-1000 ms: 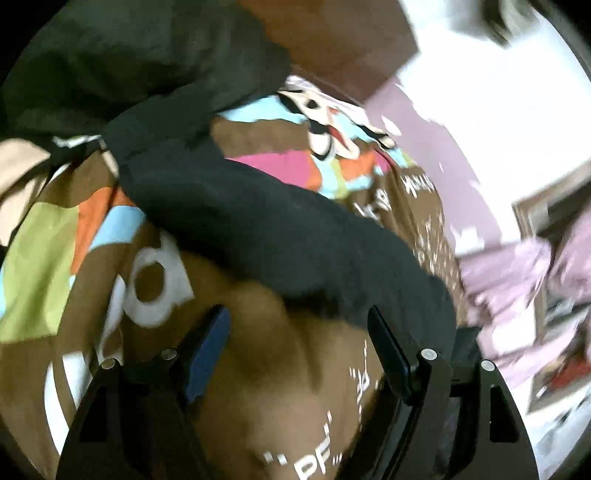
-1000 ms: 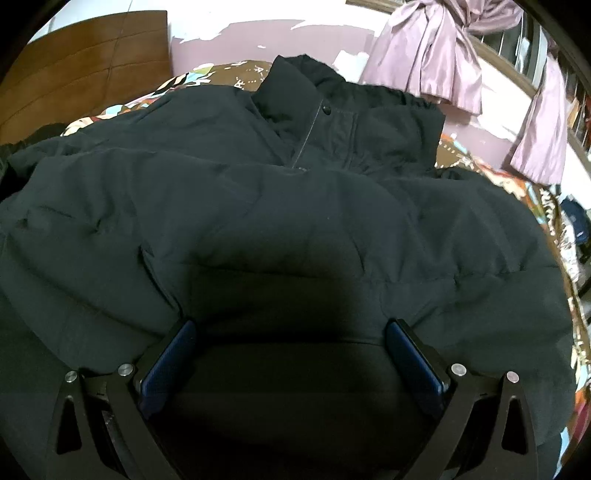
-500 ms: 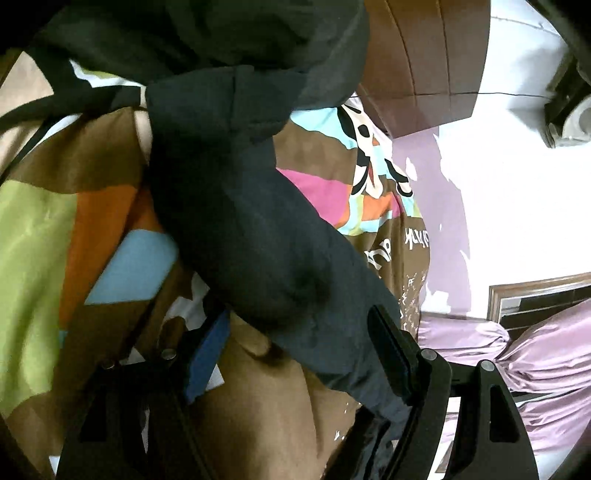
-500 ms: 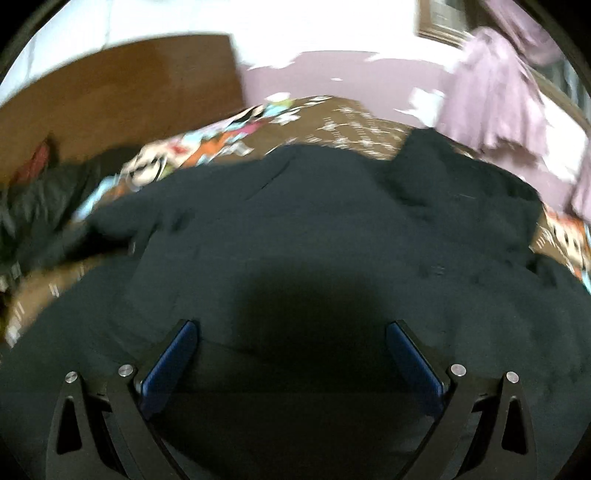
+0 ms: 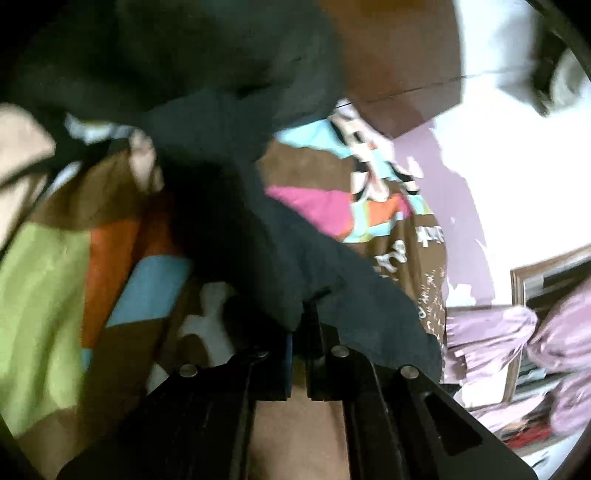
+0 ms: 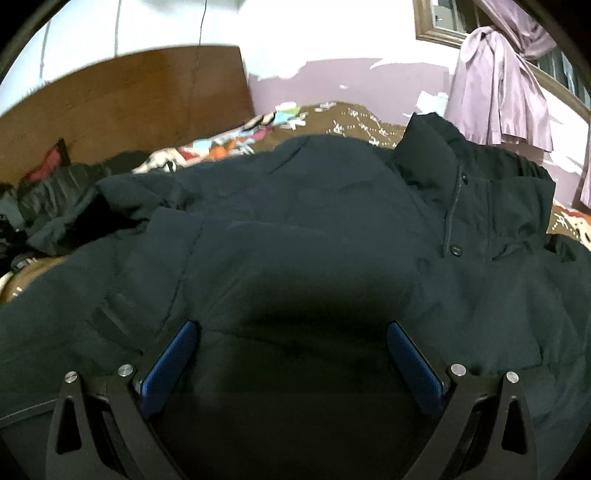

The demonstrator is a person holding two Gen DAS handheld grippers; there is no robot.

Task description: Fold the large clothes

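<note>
Left wrist view: my left hand-held gripper (image 5: 301, 332), black frame with blue pads, has just been closing and now pinches a fold of the black jacket's sleeve (image 5: 266, 236) between its fingers. The sleeve is soft, matt, padded cloth; it runs up and away to a dark bulk of the same garment at the top of the picture. Under it lies the bedspread (image 5: 48, 280), brown with blocks of green, orange, blue and pink and white lettering, rumpled. Beyond: a brown wooden headboard (image 5: 399, 55), a wall (image 5: 454, 206) of lilac below and white above, and lilac curtains (image 5: 495, 339) at the right.

Right wrist view: my right hand-held gripper (image 6: 291, 354) stands wide open, its blue ribbed pads apart, nothing between them, just above the jacket (image 6: 295, 229). The jacket lies spread across the bed, front up, quilted in broad panels, collar standing at upper right with a snap placket (image 6: 456, 218). A heap of other dark clothes (image 6: 48, 199) sits at the left by the headboard (image 6: 129, 99). A lilac curtain (image 6: 495, 88) hangs knotted beside a wooden window frame (image 6: 432, 26).
</note>
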